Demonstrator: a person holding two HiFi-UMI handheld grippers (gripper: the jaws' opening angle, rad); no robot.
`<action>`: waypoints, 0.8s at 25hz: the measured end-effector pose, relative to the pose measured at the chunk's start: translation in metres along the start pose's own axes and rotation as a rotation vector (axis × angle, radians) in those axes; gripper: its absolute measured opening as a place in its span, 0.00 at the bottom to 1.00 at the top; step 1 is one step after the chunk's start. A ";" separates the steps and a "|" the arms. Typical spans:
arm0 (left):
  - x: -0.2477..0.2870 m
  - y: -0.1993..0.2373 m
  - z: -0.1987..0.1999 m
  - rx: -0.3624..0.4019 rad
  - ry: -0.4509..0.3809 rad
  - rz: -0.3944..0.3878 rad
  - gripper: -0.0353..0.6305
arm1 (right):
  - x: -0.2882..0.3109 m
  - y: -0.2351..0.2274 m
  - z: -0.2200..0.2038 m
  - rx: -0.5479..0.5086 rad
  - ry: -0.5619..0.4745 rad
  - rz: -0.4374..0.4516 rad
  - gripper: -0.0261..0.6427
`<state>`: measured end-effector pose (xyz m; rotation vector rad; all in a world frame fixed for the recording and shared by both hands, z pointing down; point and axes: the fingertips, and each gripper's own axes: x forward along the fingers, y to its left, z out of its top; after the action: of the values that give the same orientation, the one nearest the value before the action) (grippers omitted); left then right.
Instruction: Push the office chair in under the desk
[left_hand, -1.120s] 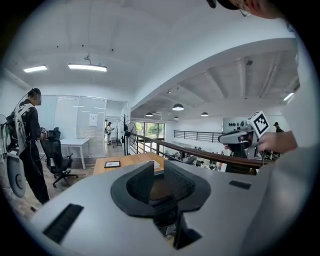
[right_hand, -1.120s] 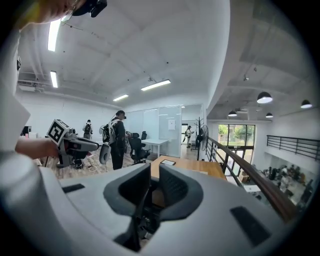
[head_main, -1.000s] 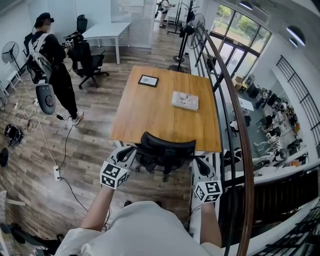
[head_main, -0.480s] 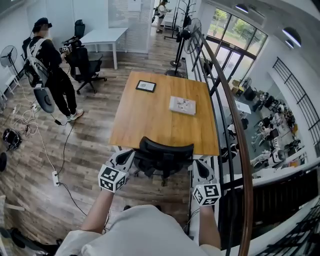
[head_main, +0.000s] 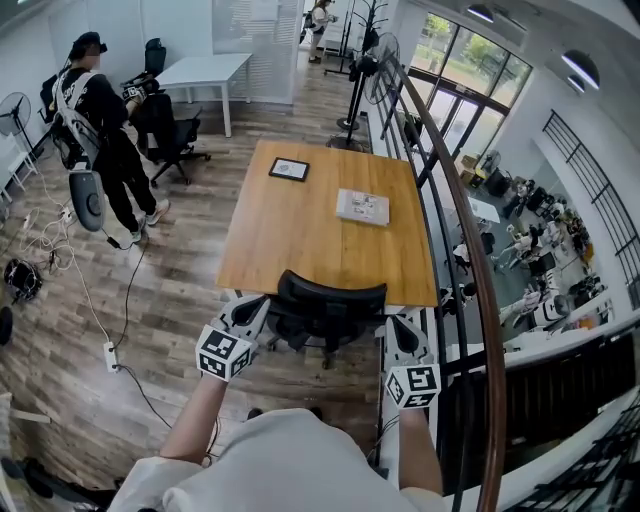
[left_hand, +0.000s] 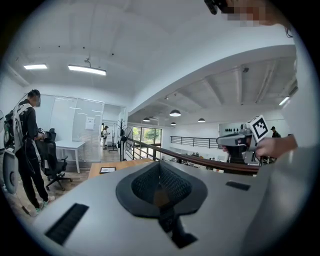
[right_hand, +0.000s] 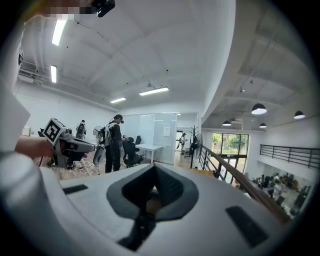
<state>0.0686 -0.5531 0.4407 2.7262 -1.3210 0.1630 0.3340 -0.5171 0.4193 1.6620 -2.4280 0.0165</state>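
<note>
Head view: the office chair (head_main: 331, 299) is flanked by left gripper (head_main: 251, 305) and right gripper (head_main: 398, 328) — jaws closed, nothing held — and the desk (head_main: 290, 232) lies directly beyond.

Open-plan office, upper mezzanine level. Rectangular wooden-topped desk (head_main: 300, 230) with black mesh-backed office chair (head_main: 330, 298) at near edge. White rectangular table (head_main: 205, 68) and second black swivel chair (head_main: 172, 128) farther back. Glass-panel partition wall (left_hand: 87, 130), black coat stand (head_main: 355, 45), black pedestal fan (head_main: 383, 52). Grey-brown wood-plank floor (head_main: 180, 285) with white power strip (head_main: 111, 352), trailing cables. Curved brown wooden handrail (head_main: 470, 270) over dark railing. Lower floor (head_main: 535, 250) beyond, crowded with desks and people. Tall windows (head_main: 470, 50), long ceiling strip light (left_hand: 87, 69), round pendant lamp (right_hand: 258, 108).
</note>
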 end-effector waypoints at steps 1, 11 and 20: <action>0.000 0.000 0.000 0.000 0.000 -0.001 0.04 | 0.000 0.001 0.000 0.003 0.000 0.003 0.04; 0.004 -0.008 -0.005 0.001 0.021 -0.027 0.04 | -0.001 0.004 0.003 0.010 -0.003 0.027 0.04; 0.008 -0.006 -0.012 -0.004 0.026 -0.024 0.04 | 0.002 0.004 -0.004 0.012 0.004 0.033 0.04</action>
<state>0.0778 -0.5536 0.4530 2.7254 -1.2797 0.1932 0.3297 -0.5172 0.4245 1.6255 -2.4566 0.0399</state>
